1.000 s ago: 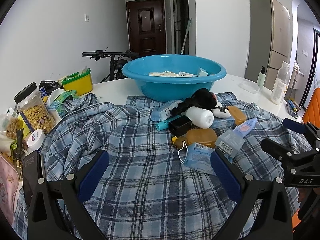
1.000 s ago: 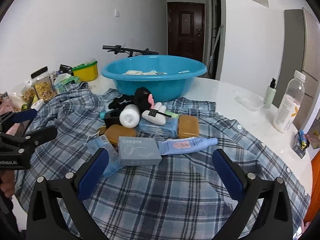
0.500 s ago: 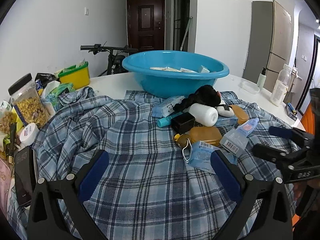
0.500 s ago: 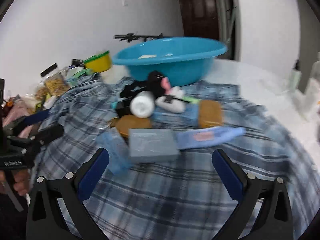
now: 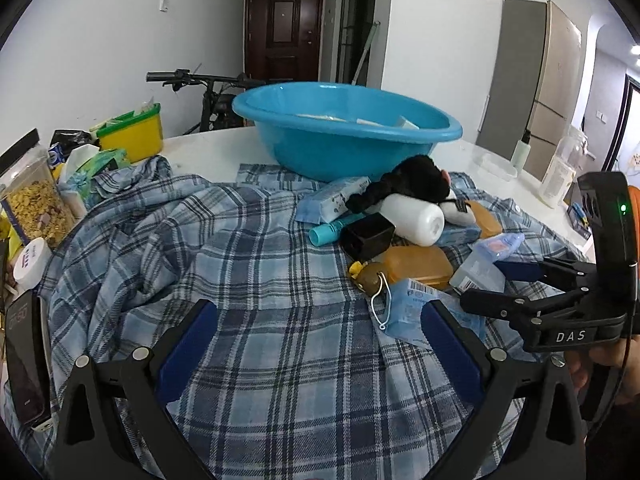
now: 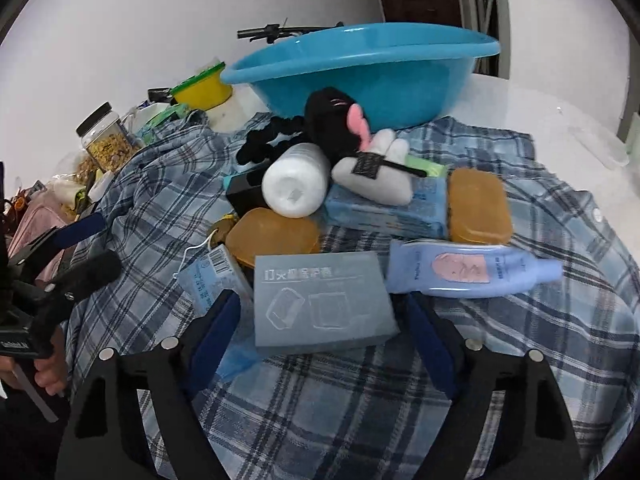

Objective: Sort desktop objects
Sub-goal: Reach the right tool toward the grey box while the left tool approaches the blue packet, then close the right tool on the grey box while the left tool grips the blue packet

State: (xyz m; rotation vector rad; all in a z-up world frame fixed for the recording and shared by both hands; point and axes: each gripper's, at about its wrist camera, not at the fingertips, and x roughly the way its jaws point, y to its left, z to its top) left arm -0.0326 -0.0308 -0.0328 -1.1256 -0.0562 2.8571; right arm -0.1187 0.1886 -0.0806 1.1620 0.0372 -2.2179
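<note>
A pile of small items lies on a blue plaid shirt [image 5: 256, 280] in front of a blue basin [image 5: 344, 128]. My right gripper [image 6: 324, 332] is open, its fingers either side of a grey flat box [image 6: 320, 304]; whether they touch it I cannot tell. Beside the box lie a lilac tube [image 6: 472, 268], two amber soap cases [image 6: 276, 236], a white bottle [image 6: 296, 180], a black plush toy [image 6: 332, 120] and a packaged face mask [image 6: 212, 276]. My left gripper [image 5: 316, 344] is open and empty above bare shirt, left of the pile. The right gripper also shows in the left wrist view [image 5: 504, 284].
A cereal jar [image 5: 32, 200], a yellow tub [image 5: 132, 132] and snack packs crowd the table's left edge. A phone [image 5: 24, 360] lies at the near left. Bottles [image 5: 560, 176] stand at the right. A bicycle [image 5: 208, 88] stands behind the table.
My right gripper has moved forward and down to the pile, so the grey box now sits between its open fingers. The left gripper has drifted slightly and stays open.
</note>
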